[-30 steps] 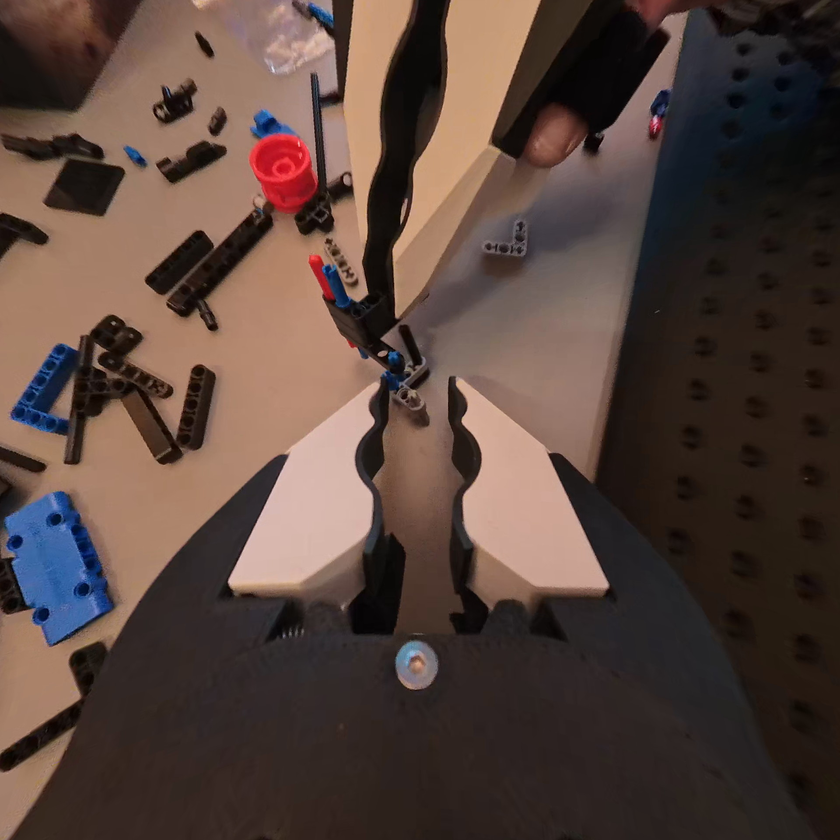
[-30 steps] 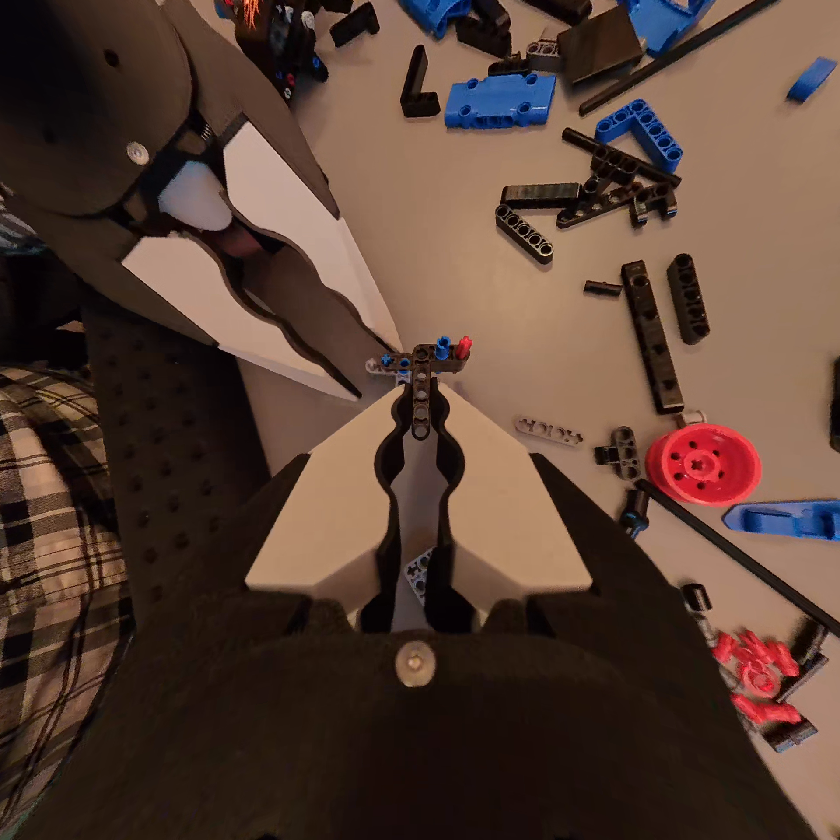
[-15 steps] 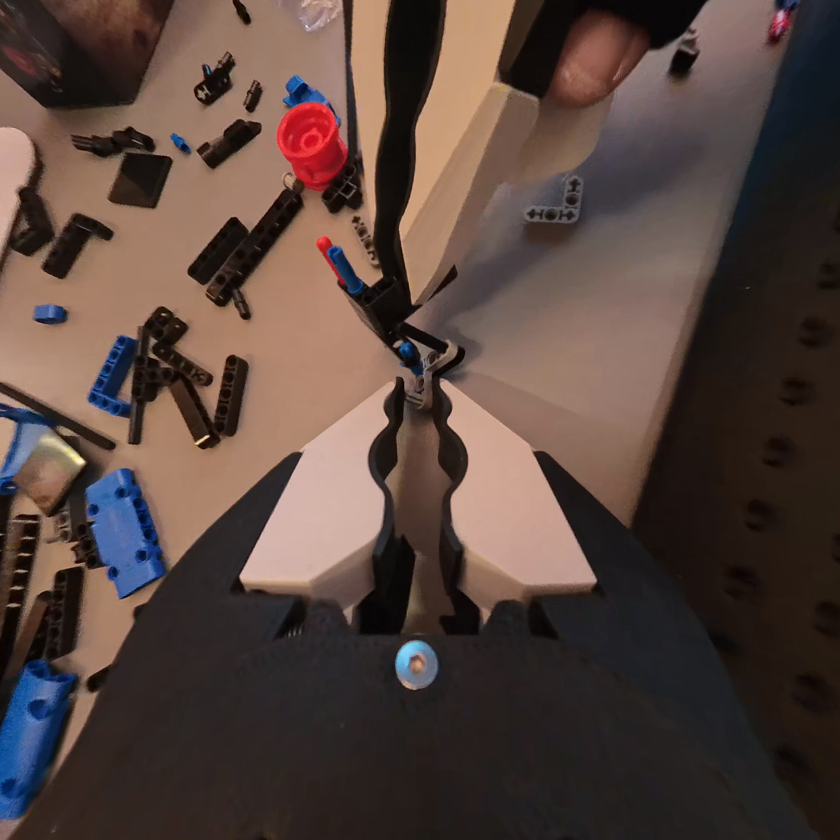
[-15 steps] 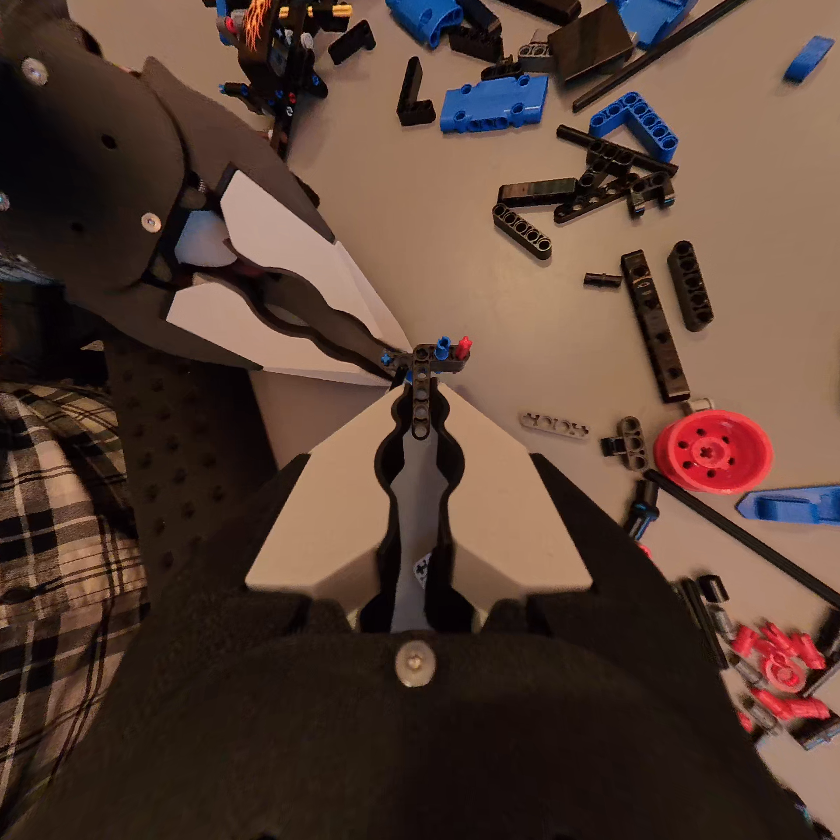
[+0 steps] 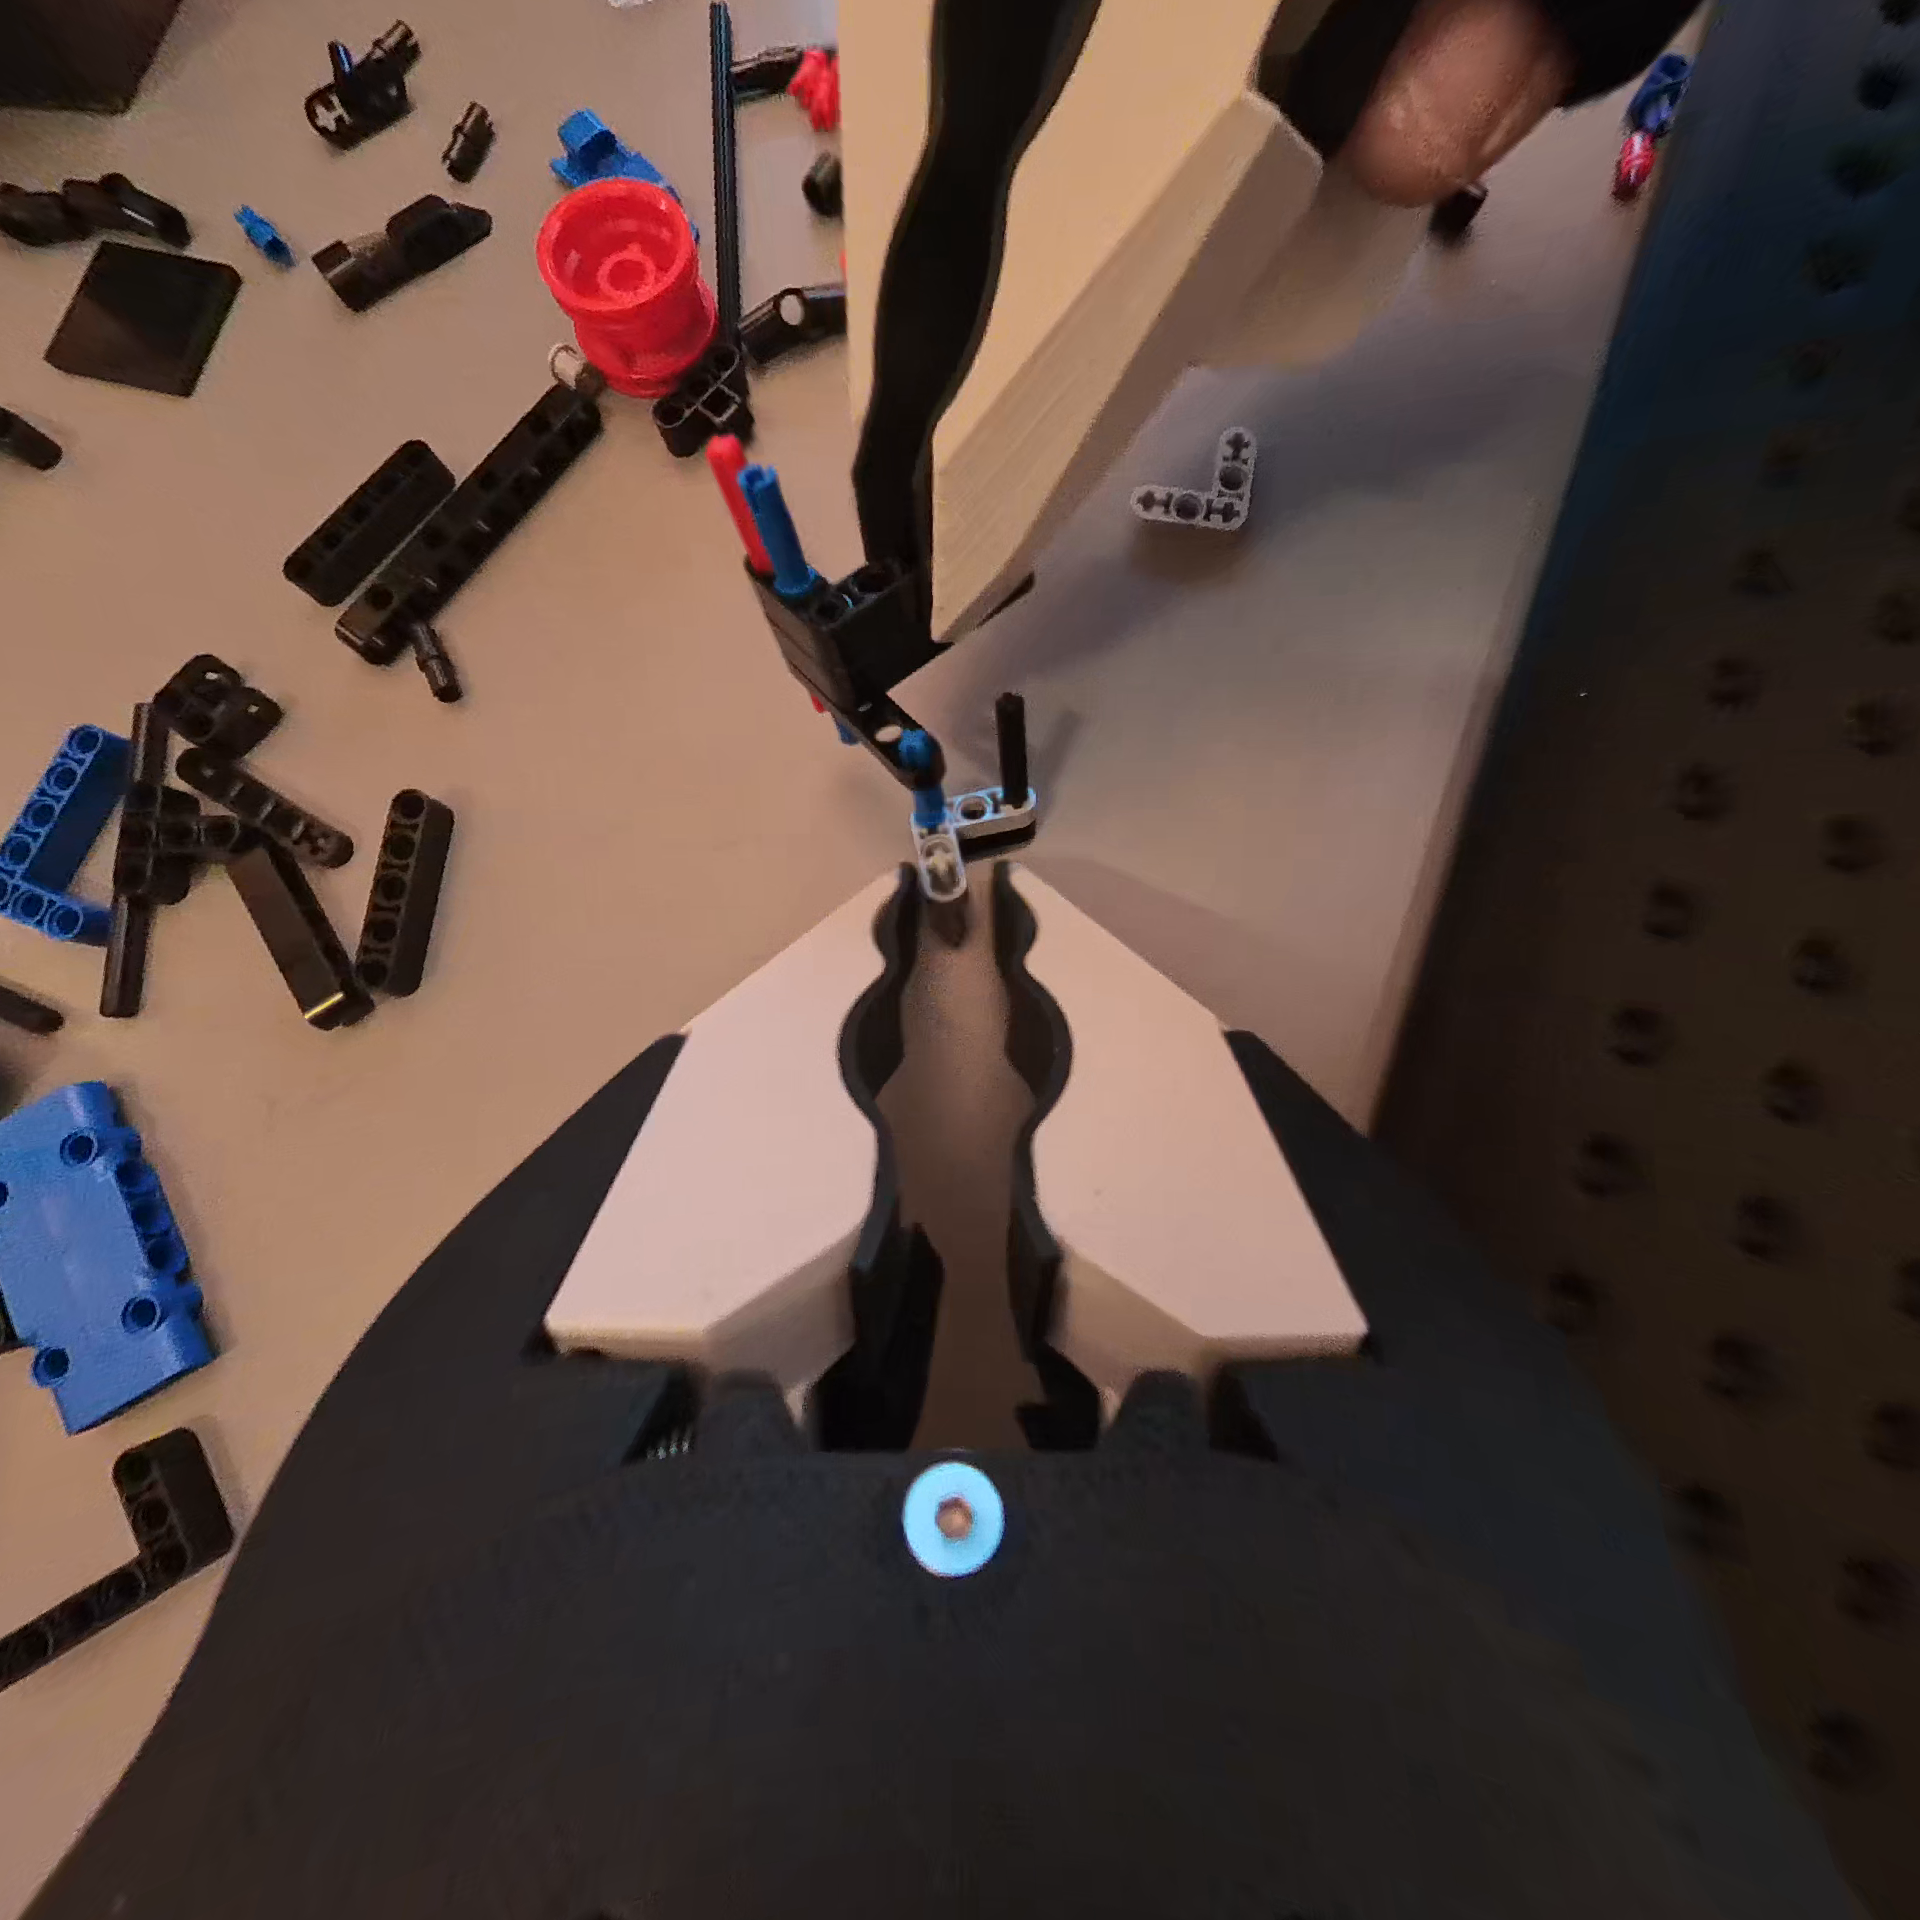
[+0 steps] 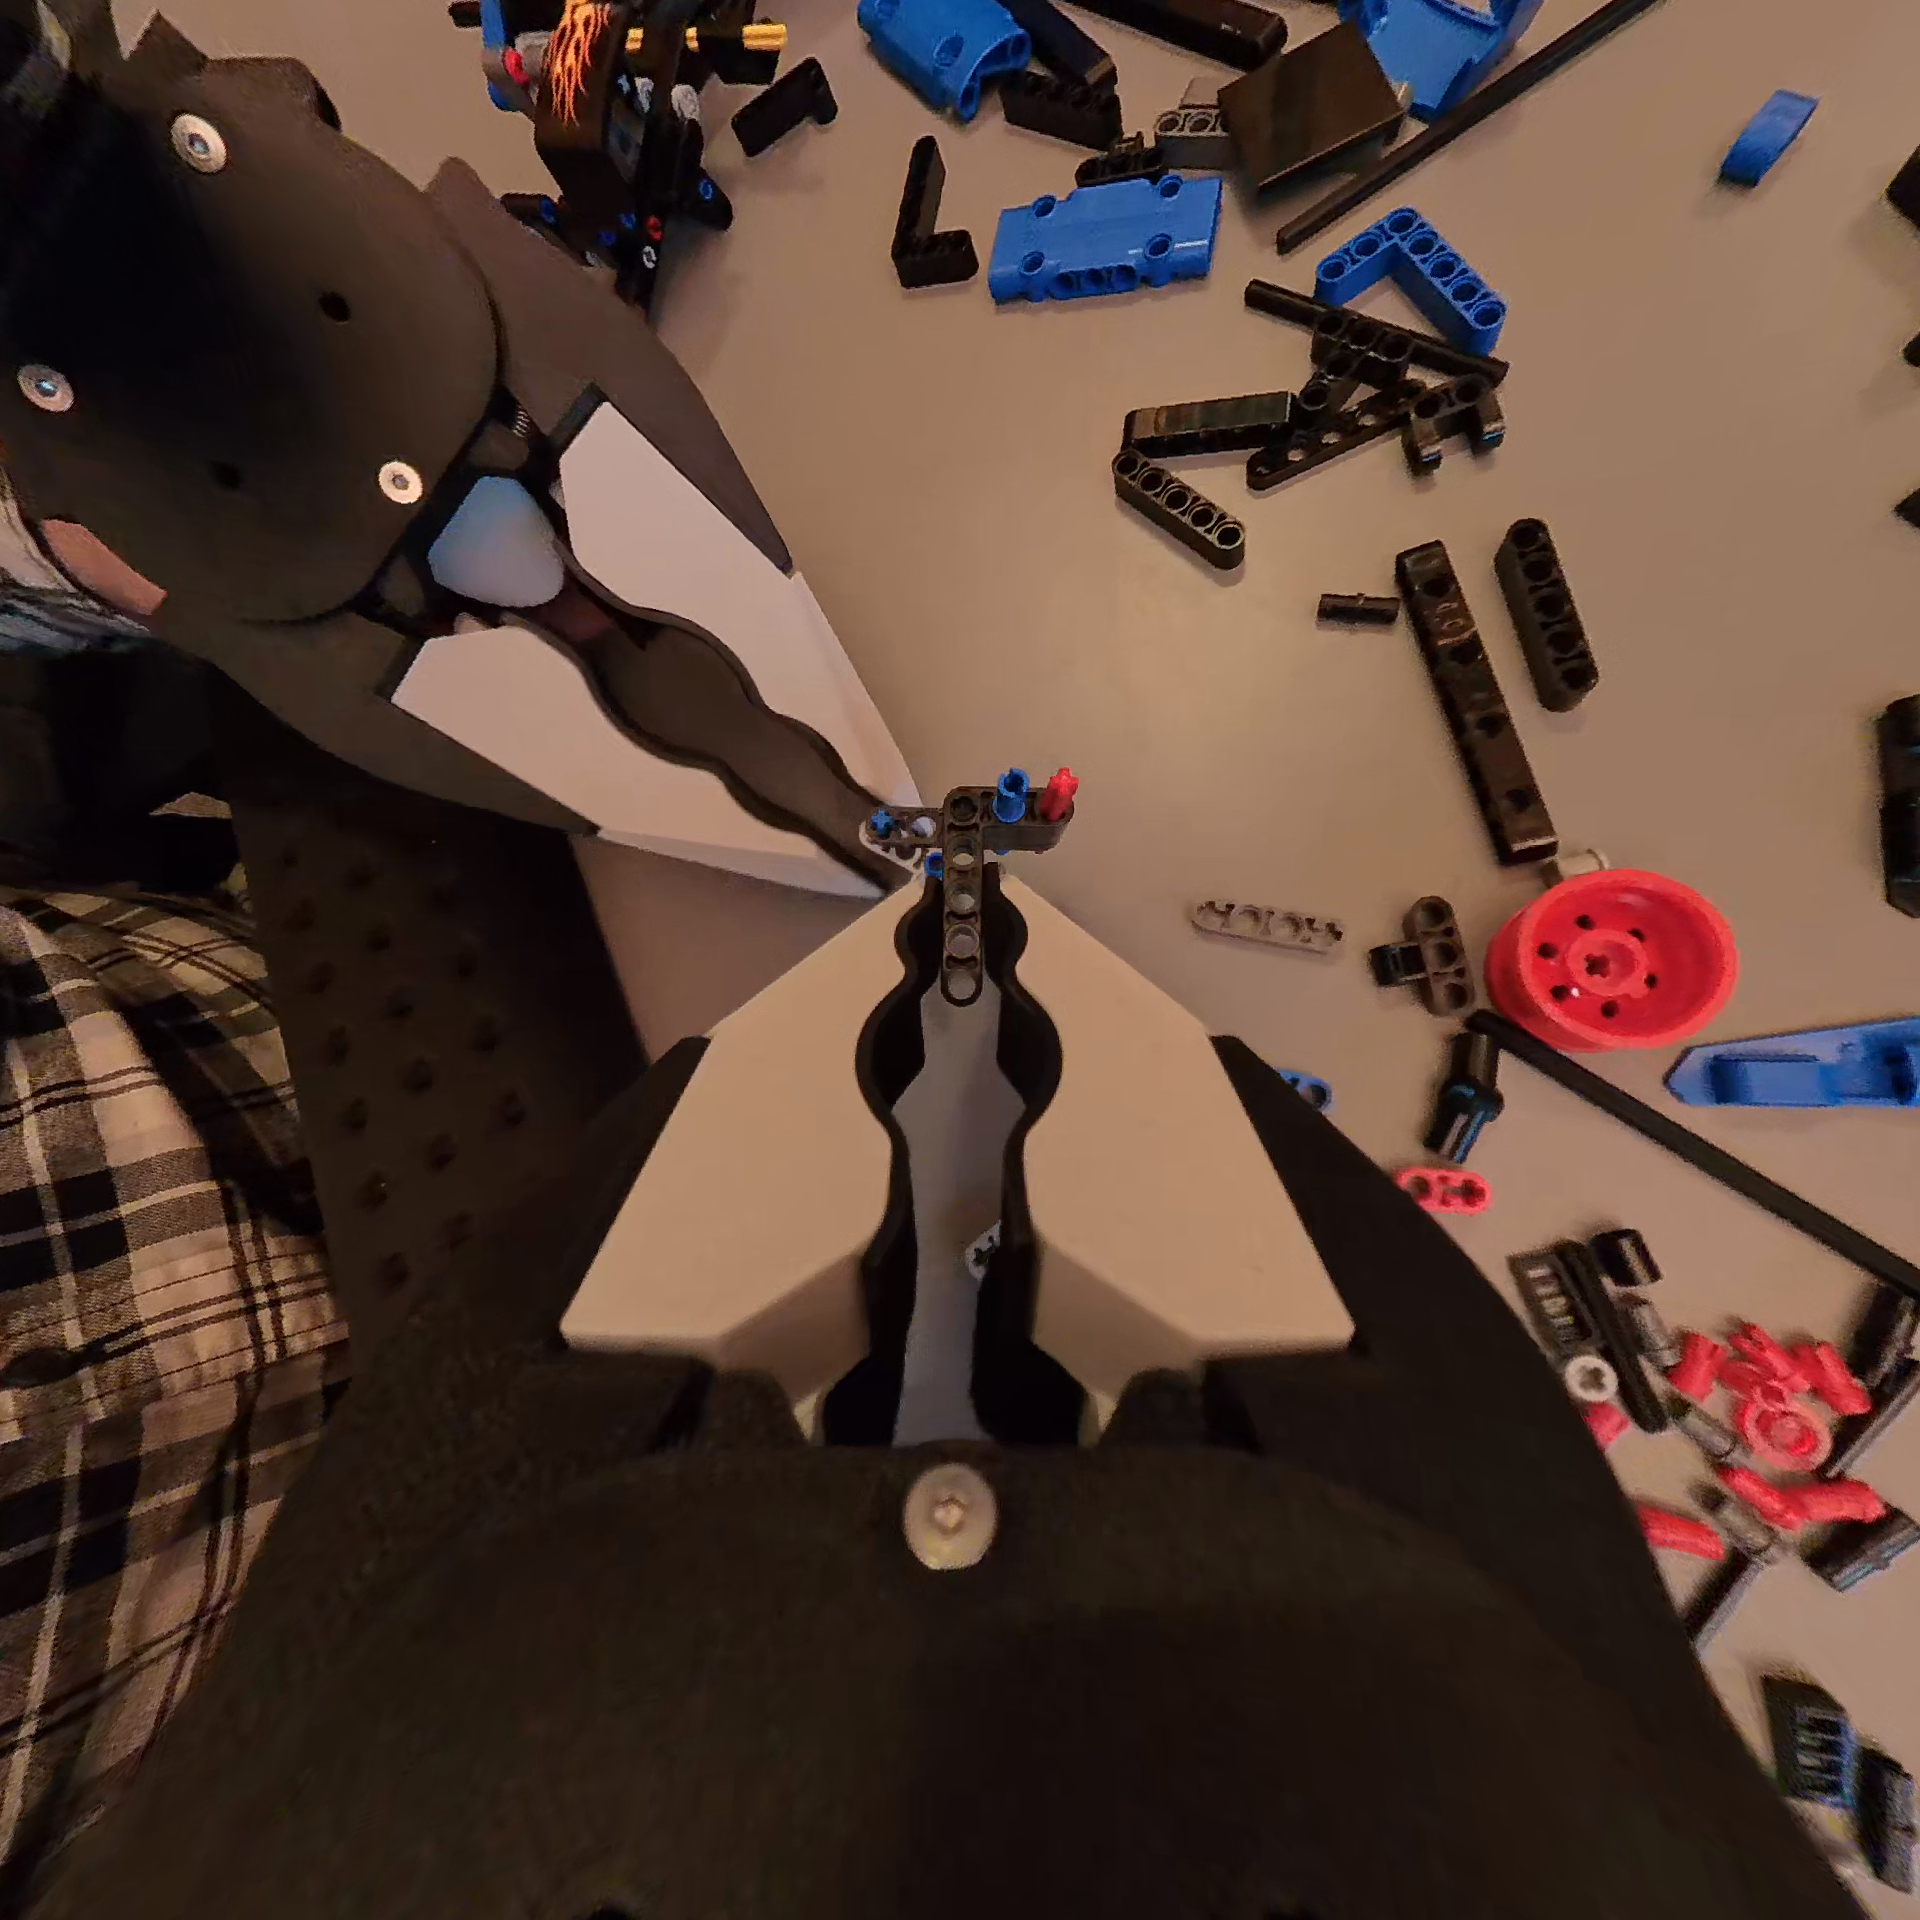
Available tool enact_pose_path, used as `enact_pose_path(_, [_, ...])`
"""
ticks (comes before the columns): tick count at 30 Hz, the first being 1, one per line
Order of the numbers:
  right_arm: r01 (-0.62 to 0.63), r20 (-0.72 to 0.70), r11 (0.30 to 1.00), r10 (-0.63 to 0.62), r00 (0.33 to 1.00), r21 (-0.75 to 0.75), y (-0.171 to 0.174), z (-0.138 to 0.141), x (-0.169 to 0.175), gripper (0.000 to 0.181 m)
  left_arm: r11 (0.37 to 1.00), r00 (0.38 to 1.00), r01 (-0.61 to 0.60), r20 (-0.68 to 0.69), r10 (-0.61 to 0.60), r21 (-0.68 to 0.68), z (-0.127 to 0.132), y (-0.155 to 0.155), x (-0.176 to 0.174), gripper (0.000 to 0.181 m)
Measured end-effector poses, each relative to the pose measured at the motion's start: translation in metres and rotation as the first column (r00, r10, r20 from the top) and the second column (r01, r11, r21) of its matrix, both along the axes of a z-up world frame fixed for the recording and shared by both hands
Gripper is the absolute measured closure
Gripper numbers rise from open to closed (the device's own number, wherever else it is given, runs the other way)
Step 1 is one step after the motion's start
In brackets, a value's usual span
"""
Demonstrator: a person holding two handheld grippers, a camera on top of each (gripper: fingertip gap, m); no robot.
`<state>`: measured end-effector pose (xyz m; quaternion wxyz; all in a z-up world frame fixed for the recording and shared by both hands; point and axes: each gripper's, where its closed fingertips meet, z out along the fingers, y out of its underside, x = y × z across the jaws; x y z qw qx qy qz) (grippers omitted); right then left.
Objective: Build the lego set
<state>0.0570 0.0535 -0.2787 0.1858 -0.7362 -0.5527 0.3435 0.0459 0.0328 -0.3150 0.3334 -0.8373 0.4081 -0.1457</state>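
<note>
My right gripper (image 6: 961,894) is shut on a black T-shaped beam assembly (image 6: 961,930) with a blue pin and a red pin (image 6: 1058,795) sticking up from its crossbar. In the left wrist view it comes down from the top (image 5: 899,592) with the assembly (image 5: 831,644) in it. My left gripper (image 5: 951,883) is shut on a small grey L-shaped piece (image 5: 977,816), which sits on the blue pin (image 5: 925,795) at the end of the assembly. A short black axle (image 5: 1010,738) stands up from the grey piece. In the right wrist view the left gripper (image 6: 883,831) reaches in from the upper left.
Loose black beams (image 5: 468,520) and blue parts (image 5: 94,1257) lie across the grey table. There is a red wheel (image 5: 623,281), a second grey L piece (image 5: 1205,488), a part-built model (image 6: 613,114) and a dark perforated mat (image 5: 1714,935) at the table edge. There is about 5 cm between the tips of the two grippers.
My left gripper has closed from open onto the grey L piece and joined it to the assembly's blue pin. My right gripper has kept its hold on the black beam.
</note>
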Motion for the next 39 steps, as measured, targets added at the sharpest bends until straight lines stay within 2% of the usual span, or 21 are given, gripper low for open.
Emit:
enact_pose_path(1, [0.004, 0.0, 1.0, -0.004, 1.0, -0.003, -0.001, -0.001, 0.001, 0.176, 1.0, 1.0, 0.003, -0.002, -0.003, 0.001, 0.0, 0.0, 0.0, 0.176])
enact_pose_path(13, [0.163, -0.087, 0.986, -0.166, 0.982, -0.043, 0.006, 0.0, -0.001, 0.176, 0.976, 0.981, -0.053, -0.174, 0.091, 0.209, 0.01, 0.019, -0.009, 0.176])
enact_pose_path(26, [0.312, -0.125, 0.95, -0.313, 0.942, -0.024, 0.014, -0.007, -0.004, 0.176, 0.969, 0.976, -0.113, -0.159, 0.15, 0.22, 0.012, 0.026, -0.013, 0.177])
enact_pose_path(39, [0.327, -0.109, 0.944, -0.331, 0.937, -0.05, 0.012, -0.018, -0.004, 0.176, 0.982, 0.98, -0.109, -0.151, 0.132, 0.152, 0.0, 0.021, -0.011, 0.176])
